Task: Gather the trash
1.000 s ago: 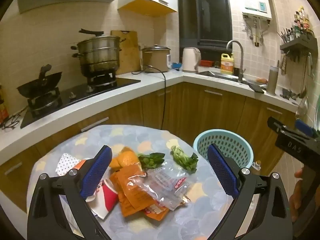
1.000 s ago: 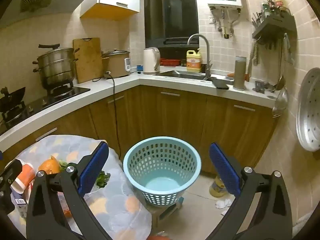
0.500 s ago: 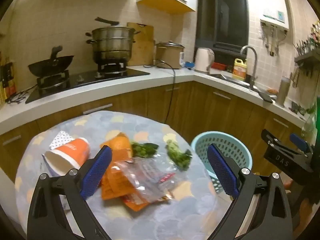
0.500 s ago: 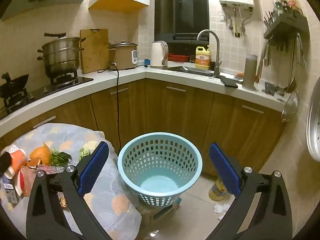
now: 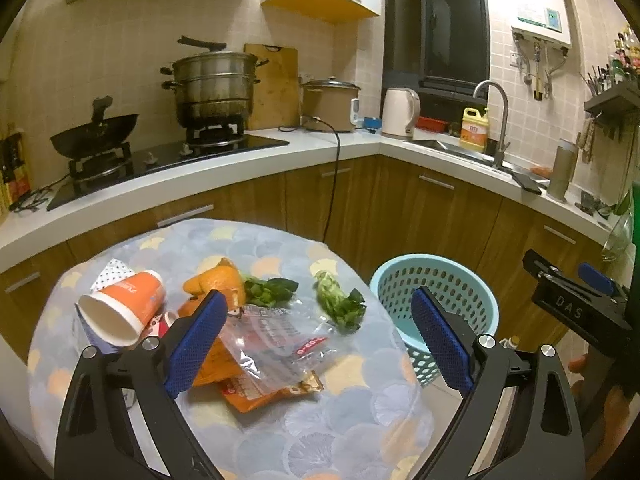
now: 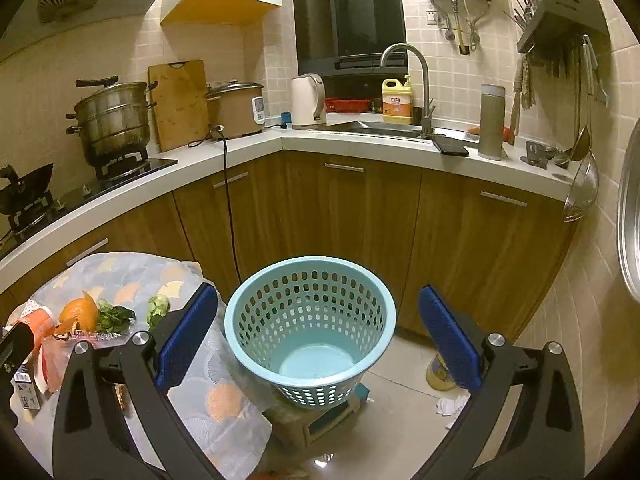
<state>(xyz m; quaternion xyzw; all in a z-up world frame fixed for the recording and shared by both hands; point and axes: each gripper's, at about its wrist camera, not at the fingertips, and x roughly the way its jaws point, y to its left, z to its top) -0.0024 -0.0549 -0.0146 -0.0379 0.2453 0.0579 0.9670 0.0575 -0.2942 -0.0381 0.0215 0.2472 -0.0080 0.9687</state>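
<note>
Trash lies on a round table (image 5: pixel 352 412) with a patterned cloth: an orange paper cup (image 5: pixel 124 306) on its side, orange peel (image 5: pixel 218 284), two clumps of green leaves (image 5: pixel 340 304), a clear plastic bag (image 5: pixel 276 340) over orange wrappers (image 5: pixel 260 398). My left gripper (image 5: pixel 316 344) hovers open above the bag, empty. An empty light-blue basket (image 6: pixel 310 324) stands right of the table. My right gripper (image 6: pixel 318 338) is open in front of it, empty; it also shows in the left wrist view (image 5: pixel 576 300).
A white counter (image 6: pixel 360 148) over wooden cabinets wraps the room, with a steamer pot (image 5: pixel 214 84), wok, rice cooker with a hanging black cord (image 5: pixel 334 184), kettle and sink. A bottle (image 6: pixel 440 372) and crumpled paper (image 6: pixel 450 404) lie on the floor beside the basket.
The left gripper has pulled back and up from the trash pile, so more of the table and cup show. The right gripper has drifted slightly, keeping the basket centred. Both stayed open.
</note>
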